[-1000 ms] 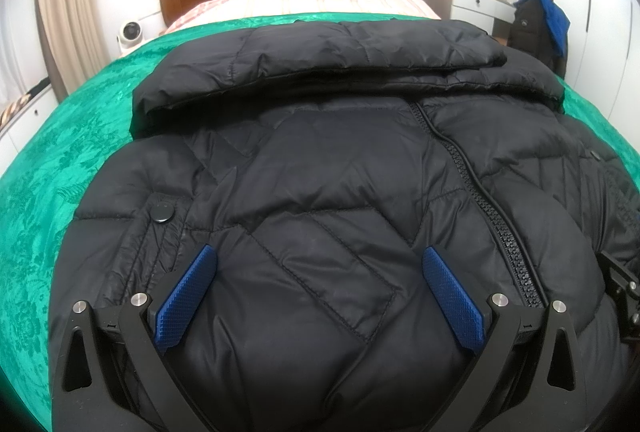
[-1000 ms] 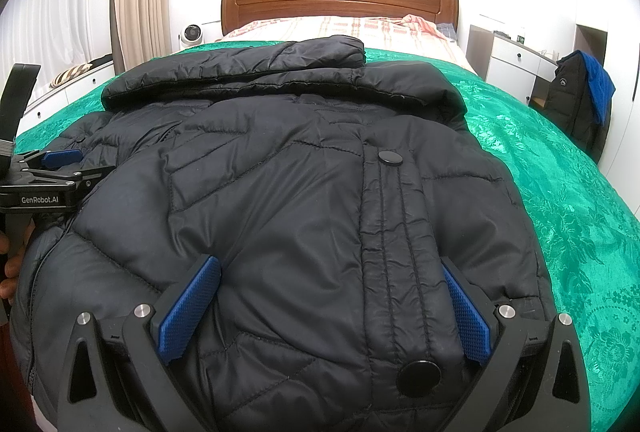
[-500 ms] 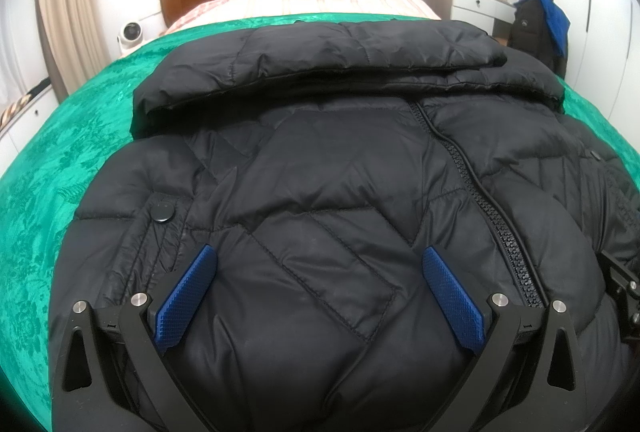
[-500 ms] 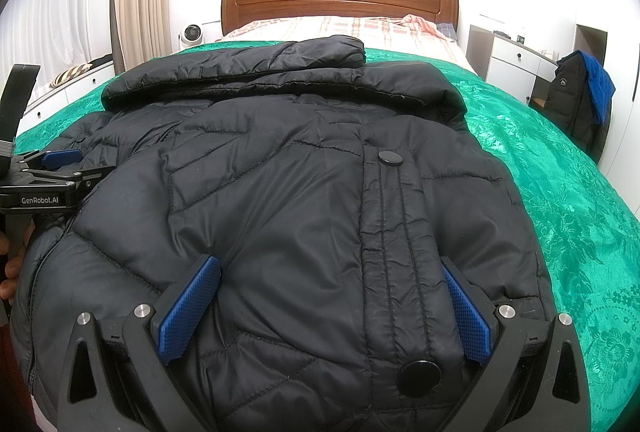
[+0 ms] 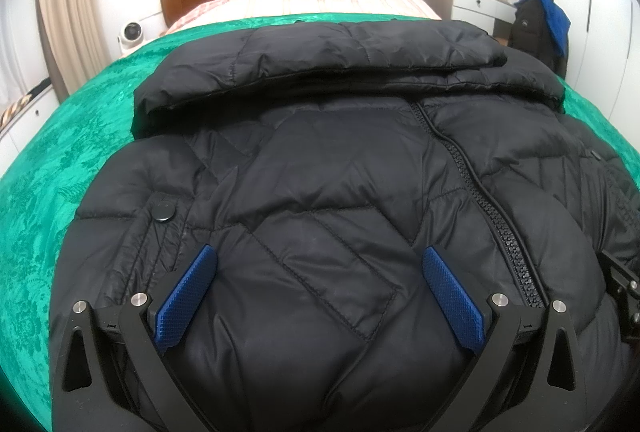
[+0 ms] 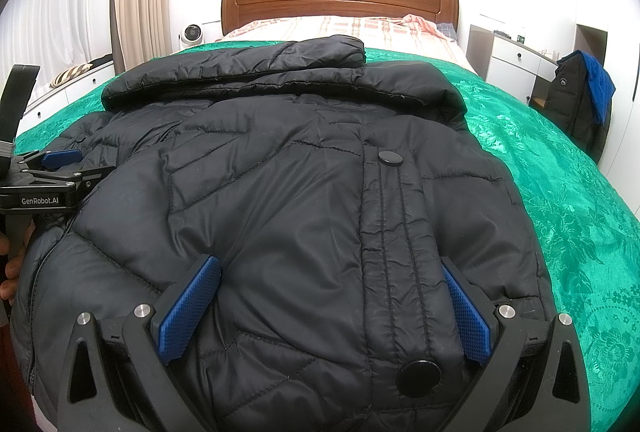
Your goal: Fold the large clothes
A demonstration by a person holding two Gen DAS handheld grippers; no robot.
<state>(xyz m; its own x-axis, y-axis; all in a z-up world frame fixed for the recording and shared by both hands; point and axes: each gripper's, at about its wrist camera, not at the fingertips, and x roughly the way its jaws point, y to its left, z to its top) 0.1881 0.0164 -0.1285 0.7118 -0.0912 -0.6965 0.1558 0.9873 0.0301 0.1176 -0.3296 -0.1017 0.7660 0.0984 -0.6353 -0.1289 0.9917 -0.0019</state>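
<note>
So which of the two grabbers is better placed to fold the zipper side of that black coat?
Probably the left gripper: the jacket's zipper runs just beside its finger, while the right gripper sits over the snap-button placket.

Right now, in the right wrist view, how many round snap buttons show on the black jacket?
2: upper snap on the placket's top; lower snap near the hem. Others may be hidden.

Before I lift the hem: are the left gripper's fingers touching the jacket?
Touching. Left wrist view: both blue fingers of the open left gripper press into the black jacket.
</note>
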